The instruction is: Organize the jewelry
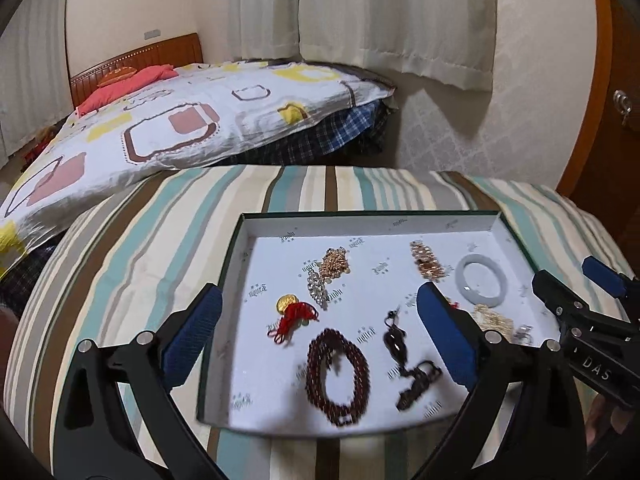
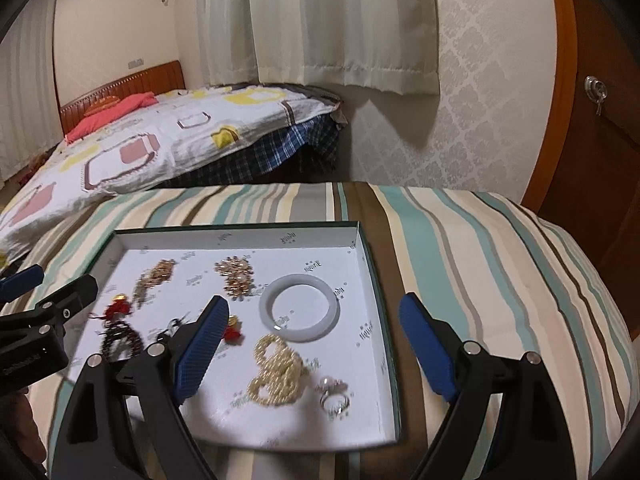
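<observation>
The left gripper [image 1: 320,340] hangs low over the near left half of the tray [image 1: 372,222], jaws spread wide and empty, straddling the dark red bead bracelet [image 1: 338,376]. The right gripper [image 2: 316,354] hovers over the tray's near right corner, likewise wide apart, holding nothing. Only the left wrist view shows the gold coin charm [image 1: 289,304] sharply; only the right wrist view shows the pearl strand [image 2: 276,374] and rings [image 2: 334,396] fully. The white bangle [image 2: 299,307] lies flat in the tray on the striped bed [image 2: 480,248].

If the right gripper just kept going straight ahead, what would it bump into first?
Probably the white bangle in the tray; it lies ahead between the open right gripper fingers, though depth is hard to judge.
</observation>
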Action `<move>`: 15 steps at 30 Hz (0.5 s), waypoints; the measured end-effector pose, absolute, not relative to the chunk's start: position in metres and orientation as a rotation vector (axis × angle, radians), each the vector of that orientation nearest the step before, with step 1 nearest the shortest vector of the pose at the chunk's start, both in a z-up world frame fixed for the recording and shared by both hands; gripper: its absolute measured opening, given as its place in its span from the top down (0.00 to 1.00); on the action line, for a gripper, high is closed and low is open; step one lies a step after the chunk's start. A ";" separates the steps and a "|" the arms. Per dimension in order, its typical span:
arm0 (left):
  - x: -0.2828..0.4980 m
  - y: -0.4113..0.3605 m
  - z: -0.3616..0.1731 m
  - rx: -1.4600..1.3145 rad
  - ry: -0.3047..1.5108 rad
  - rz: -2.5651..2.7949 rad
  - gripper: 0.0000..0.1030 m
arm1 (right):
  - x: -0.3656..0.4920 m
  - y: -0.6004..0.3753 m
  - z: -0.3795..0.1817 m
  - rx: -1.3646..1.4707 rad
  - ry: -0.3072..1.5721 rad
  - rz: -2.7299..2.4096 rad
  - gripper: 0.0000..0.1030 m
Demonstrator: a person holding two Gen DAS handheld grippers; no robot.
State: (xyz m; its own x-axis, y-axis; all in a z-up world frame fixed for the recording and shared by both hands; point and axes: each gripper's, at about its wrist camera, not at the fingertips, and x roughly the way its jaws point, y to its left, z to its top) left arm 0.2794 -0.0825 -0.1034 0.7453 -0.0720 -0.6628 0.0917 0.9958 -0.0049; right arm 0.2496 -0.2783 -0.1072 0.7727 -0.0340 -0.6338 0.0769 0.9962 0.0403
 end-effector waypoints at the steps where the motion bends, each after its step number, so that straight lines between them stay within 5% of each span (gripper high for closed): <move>1: 0.272 -0.081 -0.098 0.026 0.716 -0.087 0.07 | 0.245 -0.278 -0.102 0.065 0.676 -0.058 0.18; 15: 0.186 -0.072 -0.027 0.031 0.617 -0.076 0.07 | 0.168 -0.265 -0.038 0.058 0.565 -0.008 0.18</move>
